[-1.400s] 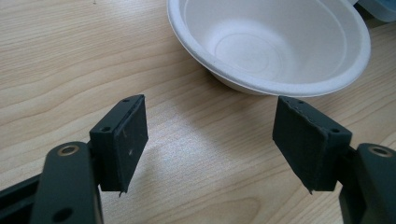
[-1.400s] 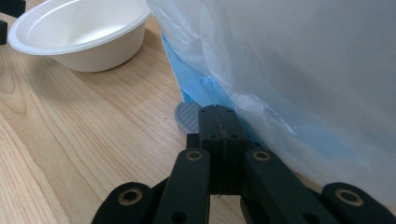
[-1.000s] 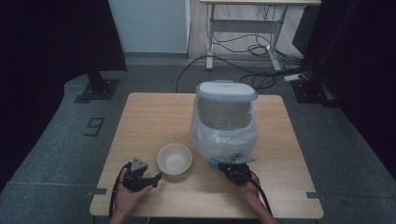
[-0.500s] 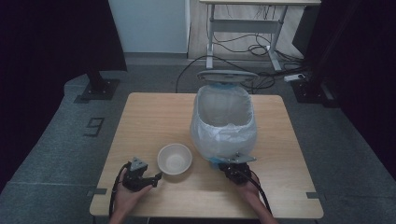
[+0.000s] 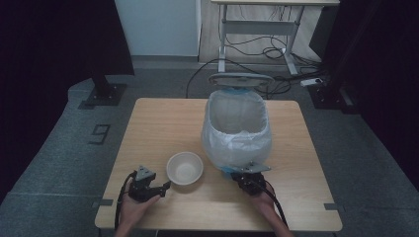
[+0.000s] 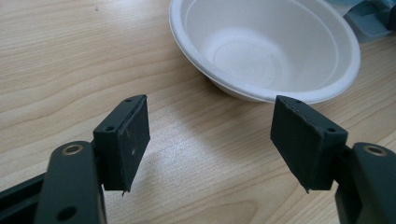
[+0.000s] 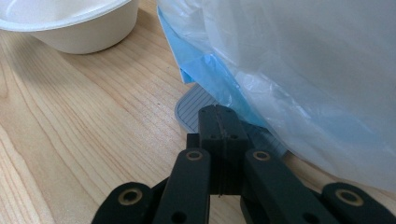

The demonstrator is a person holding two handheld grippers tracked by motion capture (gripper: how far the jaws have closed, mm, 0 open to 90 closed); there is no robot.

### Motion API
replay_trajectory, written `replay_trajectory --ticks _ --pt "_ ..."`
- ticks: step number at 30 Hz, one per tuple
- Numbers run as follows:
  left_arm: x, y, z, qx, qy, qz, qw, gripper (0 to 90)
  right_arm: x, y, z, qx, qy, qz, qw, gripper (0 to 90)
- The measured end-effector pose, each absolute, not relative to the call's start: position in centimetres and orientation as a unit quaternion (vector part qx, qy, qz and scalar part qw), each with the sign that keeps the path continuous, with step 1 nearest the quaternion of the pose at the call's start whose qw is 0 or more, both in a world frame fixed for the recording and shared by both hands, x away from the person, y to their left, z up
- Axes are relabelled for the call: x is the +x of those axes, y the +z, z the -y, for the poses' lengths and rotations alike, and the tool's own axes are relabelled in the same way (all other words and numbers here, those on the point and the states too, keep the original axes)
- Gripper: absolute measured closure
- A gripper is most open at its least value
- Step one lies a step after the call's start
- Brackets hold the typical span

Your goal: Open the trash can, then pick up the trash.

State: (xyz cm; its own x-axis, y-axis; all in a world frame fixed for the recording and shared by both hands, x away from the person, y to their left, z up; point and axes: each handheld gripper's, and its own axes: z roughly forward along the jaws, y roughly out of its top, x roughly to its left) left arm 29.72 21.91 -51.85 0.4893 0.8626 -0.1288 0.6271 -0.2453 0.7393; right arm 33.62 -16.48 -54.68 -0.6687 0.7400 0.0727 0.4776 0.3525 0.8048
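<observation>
A pedal bin (image 5: 236,129) lined with a white plastic bag (image 7: 303,70) stands on the wooden table (image 5: 163,123), and its grey lid (image 5: 240,79) is tipped up at the back. My right gripper (image 5: 245,175) (image 7: 218,119) is shut with nothing between its jaws. Its tip rests on the bin's grey ribbed pedal (image 7: 190,105) at the near side of the bin. An empty white bowl (image 5: 185,168) (image 6: 266,46) sits left of the bin. Just short of the bowl's near rim, my left gripper (image 5: 165,186) (image 6: 210,140) stands open, holding nothing.
Blue bin plastic (image 7: 196,65) shows under the bag's hem. Beyond the table stand a desk frame (image 5: 257,34) with cables on the floor and dark curtains on both sides. The left half of the table is bare wood.
The bin's lid has swung from closed to fully up, baring the bag's mouth. Both hands have stayed where they were.
</observation>
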Motion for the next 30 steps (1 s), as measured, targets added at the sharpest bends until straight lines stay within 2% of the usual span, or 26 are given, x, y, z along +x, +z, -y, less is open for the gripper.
replay_trajectory --ticks 30 --pt "33.1 -50.0 -20.5 0.773 0.153 -0.475 0.392 27.5 33.6 -54.8 16.6 0.379 0.432 -0.805 0.150 89.7"
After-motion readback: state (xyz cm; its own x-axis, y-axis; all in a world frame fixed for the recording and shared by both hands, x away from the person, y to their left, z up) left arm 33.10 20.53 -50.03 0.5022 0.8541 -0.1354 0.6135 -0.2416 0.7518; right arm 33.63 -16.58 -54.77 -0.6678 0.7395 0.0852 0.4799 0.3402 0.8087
